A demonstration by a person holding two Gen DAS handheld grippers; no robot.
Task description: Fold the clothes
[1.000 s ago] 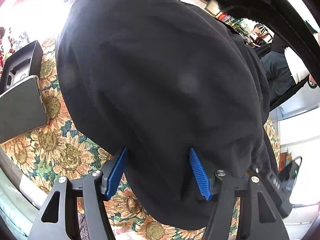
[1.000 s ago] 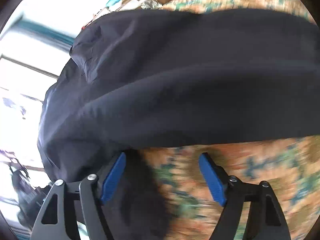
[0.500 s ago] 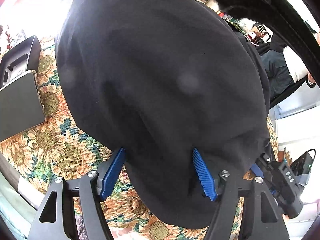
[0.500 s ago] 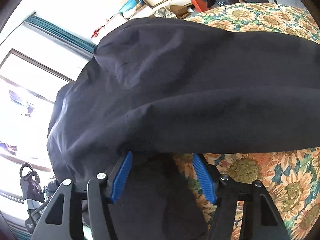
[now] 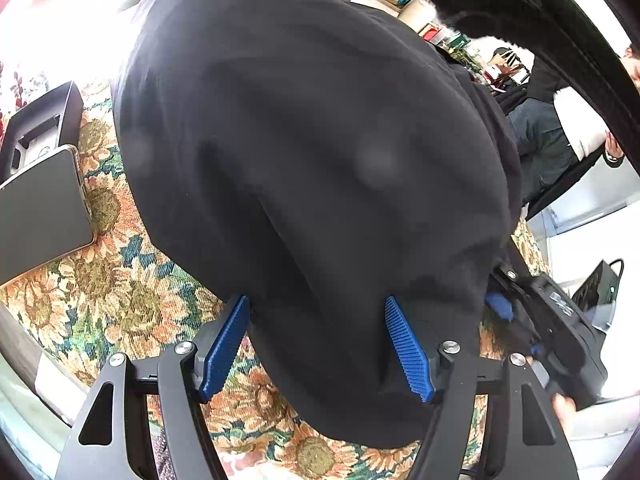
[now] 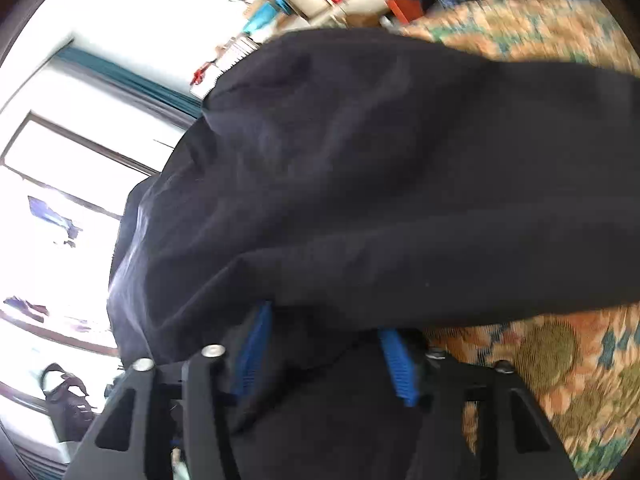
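The black garment (image 5: 320, 168) lies as a rounded, doubled-over mound on the desk (image 5: 120, 288), which is covered in a sunflower-patterned cloth. In the left wrist view its long axis runs from about 11 o'clock, far from the tool, down to about 5 o'clock. There its near, rounded edge passes between the fingers and ends just short of the camera.

The left tool (image 5: 318, 350) stands spread, one blue pad at each side of that near edge. Cloth lies between the pads, but they are not pressed onto it. The right tool (image 5: 532, 320) shows in the same view at about 4 o'clock, tucked against the garment's right-hand flank.

From the right wrist view (image 6: 326, 358), the garment (image 6: 380, 184) stretches crosswise from 9 o'clock to 3 o'clock. A thick fold overhangs the blue pads, with more dark cloth below and between them. The pads are apart, and the blur and overhang leave it unclear whether they bear on any cloth.

Both tools sit at the same near end of the garment, left on the end itself and right on the side. Any further fold would therefore run along the long axis, away toward 11 o'clock. The mound would equally fit a fold just laid down or one about to be lifted.

A phone (image 5: 40, 212) and a black tray (image 5: 40, 120) lie at 9 to 10 o'clock, just beside the garment's left flank.
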